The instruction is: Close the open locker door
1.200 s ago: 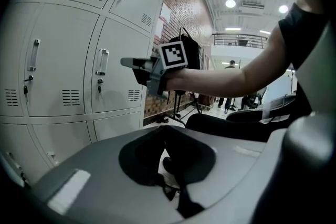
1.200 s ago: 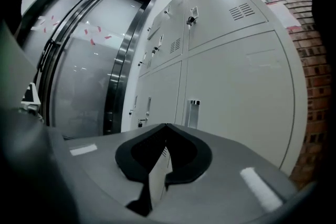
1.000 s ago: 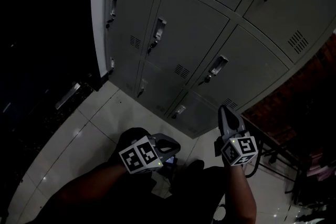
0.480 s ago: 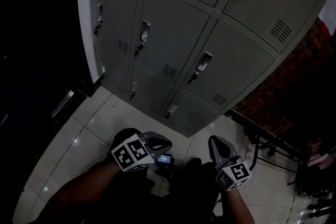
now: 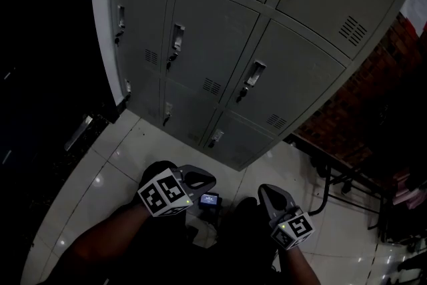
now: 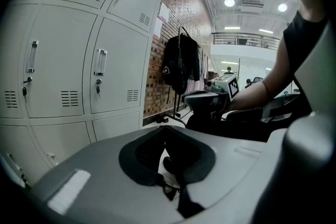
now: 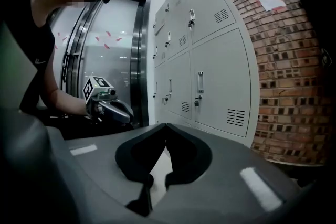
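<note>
A bank of grey metal lockers point(image 5: 220, 43) fills the upper part of the head view. Every door that shows lies flush with its frame, handles and keys in place. The same lockers point(image 6: 63, 76) show in the left gripper view and, farther off, the lockers point(image 7: 215, 81) in the right gripper view. My left gripper point(image 5: 202, 178) is held low over the tiled floor, short of the lockers, jaws shut and empty. My right gripper point(image 5: 265, 192) hangs beside it, also shut with nothing in it. Neither touches a door.
A brick wall point(image 5: 360, 110) stands right of the lockers, with a dark metal rack point(image 5: 340, 183) at its foot. A dark glass door point(image 5: 47, 77) lies to the left. A black jacket point(image 6: 181, 63) hangs on a stand. A small lit device point(image 5: 209, 199) sits between the grippers.
My right gripper has drawn back from the lockers and dropped lower toward my body. The left gripper has barely shifted. The lockers have slid up and left in the view.
</note>
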Demonstrator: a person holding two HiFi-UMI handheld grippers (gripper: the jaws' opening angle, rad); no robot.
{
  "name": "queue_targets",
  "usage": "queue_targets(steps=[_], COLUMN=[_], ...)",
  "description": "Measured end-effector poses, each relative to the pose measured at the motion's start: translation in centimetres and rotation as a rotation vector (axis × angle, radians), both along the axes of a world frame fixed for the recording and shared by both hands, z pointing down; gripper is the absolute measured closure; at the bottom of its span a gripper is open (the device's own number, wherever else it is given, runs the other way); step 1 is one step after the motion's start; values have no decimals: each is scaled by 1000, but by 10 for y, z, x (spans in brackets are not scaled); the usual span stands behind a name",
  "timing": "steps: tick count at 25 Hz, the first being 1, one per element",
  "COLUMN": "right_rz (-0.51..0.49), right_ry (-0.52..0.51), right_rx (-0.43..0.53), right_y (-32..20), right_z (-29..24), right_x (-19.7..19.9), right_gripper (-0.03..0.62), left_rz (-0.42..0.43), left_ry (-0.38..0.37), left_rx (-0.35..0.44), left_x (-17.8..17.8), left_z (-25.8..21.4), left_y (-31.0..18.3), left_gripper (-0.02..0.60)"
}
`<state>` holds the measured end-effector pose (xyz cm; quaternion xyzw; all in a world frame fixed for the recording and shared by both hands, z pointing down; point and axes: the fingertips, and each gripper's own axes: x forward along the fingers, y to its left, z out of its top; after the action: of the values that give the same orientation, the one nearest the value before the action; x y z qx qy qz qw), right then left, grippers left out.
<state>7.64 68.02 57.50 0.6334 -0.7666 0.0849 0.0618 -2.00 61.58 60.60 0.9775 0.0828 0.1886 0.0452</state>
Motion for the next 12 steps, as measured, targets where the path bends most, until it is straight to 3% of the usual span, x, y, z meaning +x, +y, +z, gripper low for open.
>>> queue_targets(steps=[3, 8, 12], right_rz=[-53, -58, -65], right_ry=[-5, -103, -87], right_rx=[8, 40, 46], right_y=[0, 0, 2], right_z=[-1, -7, -7], right_x=[-7, -5, -8], right_gripper=[591, 592, 593], left_rz=[1, 4, 6], left_ry=[-5, -16, -25], left_rx=[4, 12, 18], left_x=[0, -1, -1], left_z=[1, 1, 3], left_y=[0, 1, 3], left_gripper=[569, 569, 569])
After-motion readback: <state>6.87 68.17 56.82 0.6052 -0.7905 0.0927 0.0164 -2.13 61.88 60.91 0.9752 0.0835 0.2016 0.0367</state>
